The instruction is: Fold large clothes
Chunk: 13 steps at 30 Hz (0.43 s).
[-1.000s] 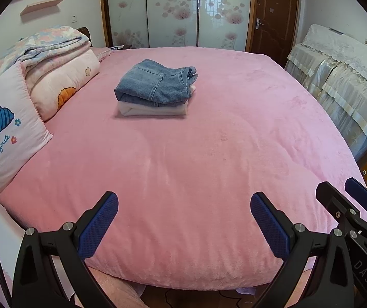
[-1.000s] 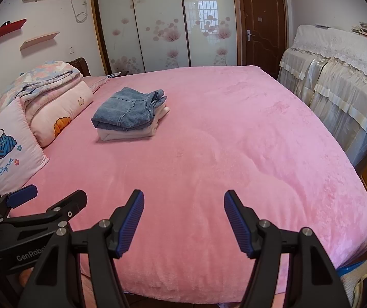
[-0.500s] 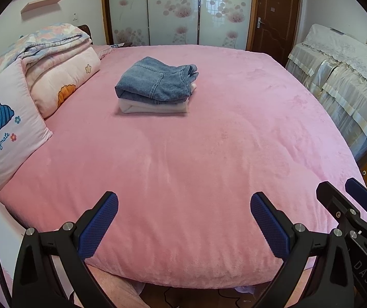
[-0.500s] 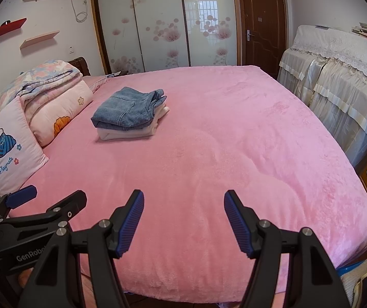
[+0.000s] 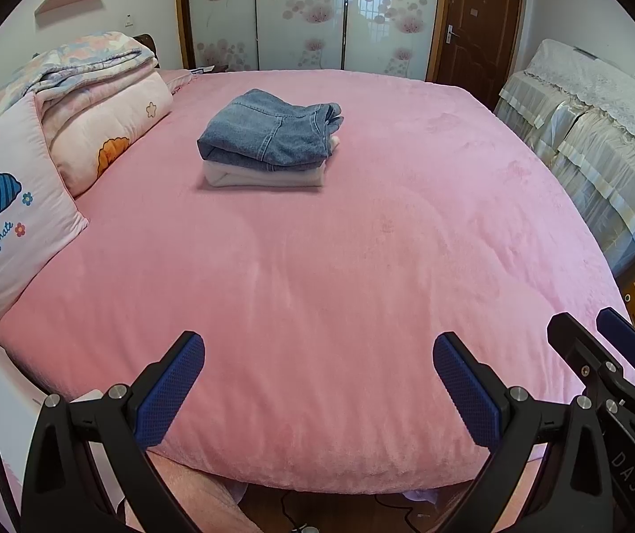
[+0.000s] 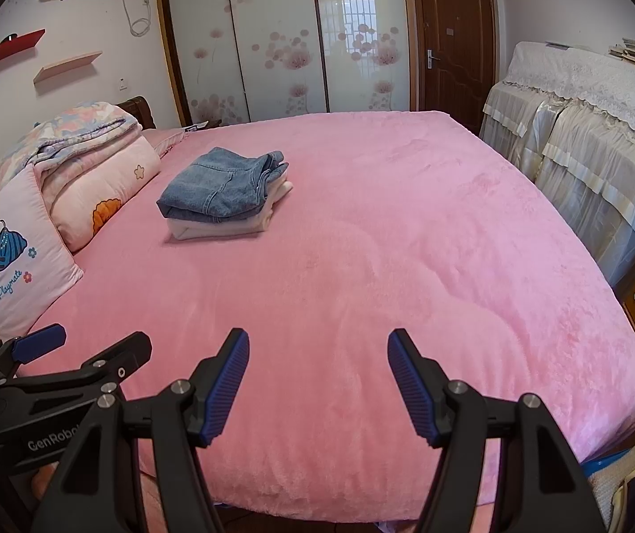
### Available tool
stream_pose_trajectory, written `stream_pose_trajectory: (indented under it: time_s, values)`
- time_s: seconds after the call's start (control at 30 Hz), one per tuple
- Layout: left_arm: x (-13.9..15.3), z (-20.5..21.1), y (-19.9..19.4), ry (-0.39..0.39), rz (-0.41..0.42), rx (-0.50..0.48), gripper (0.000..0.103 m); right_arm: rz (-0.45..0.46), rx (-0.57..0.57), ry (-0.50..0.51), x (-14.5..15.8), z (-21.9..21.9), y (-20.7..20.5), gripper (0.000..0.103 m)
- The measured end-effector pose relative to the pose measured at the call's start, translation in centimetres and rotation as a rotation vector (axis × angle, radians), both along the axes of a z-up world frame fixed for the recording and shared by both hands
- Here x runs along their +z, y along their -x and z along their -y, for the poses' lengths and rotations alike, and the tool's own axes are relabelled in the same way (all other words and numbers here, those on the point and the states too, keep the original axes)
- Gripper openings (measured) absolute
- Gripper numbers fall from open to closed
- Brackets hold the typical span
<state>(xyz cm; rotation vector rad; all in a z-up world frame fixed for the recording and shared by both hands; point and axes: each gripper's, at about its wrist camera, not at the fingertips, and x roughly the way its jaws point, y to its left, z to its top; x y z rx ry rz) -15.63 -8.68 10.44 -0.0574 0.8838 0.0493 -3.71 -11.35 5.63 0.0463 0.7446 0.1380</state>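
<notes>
Pink bed [image 5: 317, 266] bears folded jeans [image 5: 268, 133]; left gripper [image 5: 317, 382] and right gripper [image 6: 317, 382] spread.

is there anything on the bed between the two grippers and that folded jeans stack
Nothing visible. Both the left gripper and the right gripper hover open at the near edge of the bed, and only bare pink bedspread lies between them and the folded jeans on the white garment. The pillows sit off to the left.

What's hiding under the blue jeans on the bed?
Under the jeans lies a folded white garment, resting on the pink bed. Only its edges show, so what kind of clothing it is cannot be told.
</notes>
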Motion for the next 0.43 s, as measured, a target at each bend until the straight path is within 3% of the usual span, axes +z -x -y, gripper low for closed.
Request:
stream_pose_trajectory:
  time_s: [0.43]
  values:
    - [-0.54,-0.18,-0.14,0.005,-0.023,0.000,0.102,-0.007,0.000,-0.003,-0.20,0.06,0.18,0.065]
